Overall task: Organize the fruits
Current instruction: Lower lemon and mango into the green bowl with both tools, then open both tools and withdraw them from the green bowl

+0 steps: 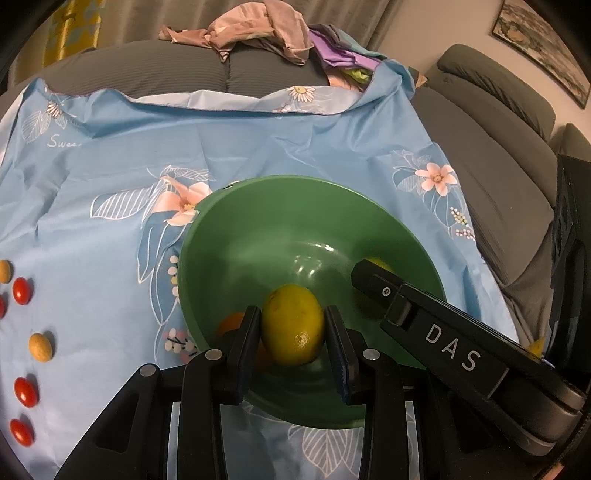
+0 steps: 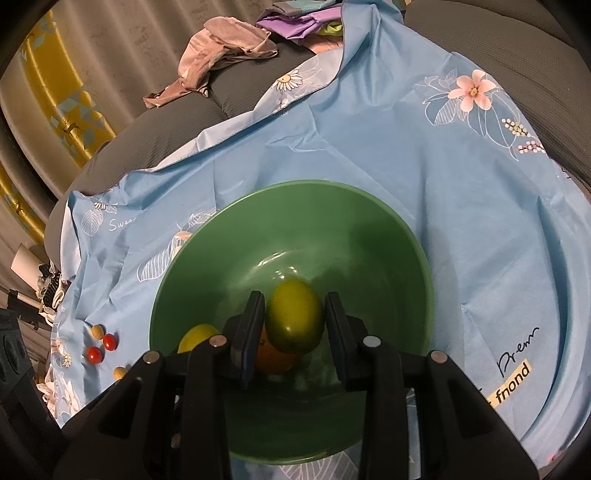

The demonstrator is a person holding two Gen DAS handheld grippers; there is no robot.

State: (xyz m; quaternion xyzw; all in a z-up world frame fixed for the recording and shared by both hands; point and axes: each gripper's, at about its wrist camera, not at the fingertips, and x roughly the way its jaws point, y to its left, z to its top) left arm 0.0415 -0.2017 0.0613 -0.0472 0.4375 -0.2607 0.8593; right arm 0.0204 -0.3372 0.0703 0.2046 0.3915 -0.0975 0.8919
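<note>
In the left wrist view, small fruits lie on the blue flowery cloth [image 1: 258, 140] far out at nine o'clock: red tomatoes [image 1: 20, 290] and tan round ones [image 1: 40, 346], spread apart in a loose line down the left edge. In the middle sits the green bowl [image 1: 229, 236]. The left gripper [image 1: 293, 325] reaches into it from six o'clock, and its two black fingers [image 1: 246, 332] press on both sides of a yellow lemon [image 1: 293, 323], so it is clamped on that lemon. A bit of an orange fruit [image 1: 231, 323] peeks out just left of the left finger, down in the bowl. At three o'clock the right gripper [image 1: 369, 277] comes in from the side, and a second yellow-green fruit shows behind its tip. A grey sofa [image 1: 480, 184] runs behind and to the right, with a heap of clothes [image 1: 258, 33] at twelve o'clock. In the right wrist view, two red tomatoes [image 2: 109, 341] and tan fruits [image 2: 97, 331] lie on the cloth at nine o'clock. The bowl [image 2: 207, 258] fills the middle. The yellow lemon [image 2: 197, 338] shows low at the left inside it. The right gripper [image 2: 294, 321] holds a green lemon [image 2: 294, 319] tight between its fingers [image 2: 253, 325], over the bowl's floor. The orange fruit [image 2: 275, 360] lies just under it at seven o'clock
</note>
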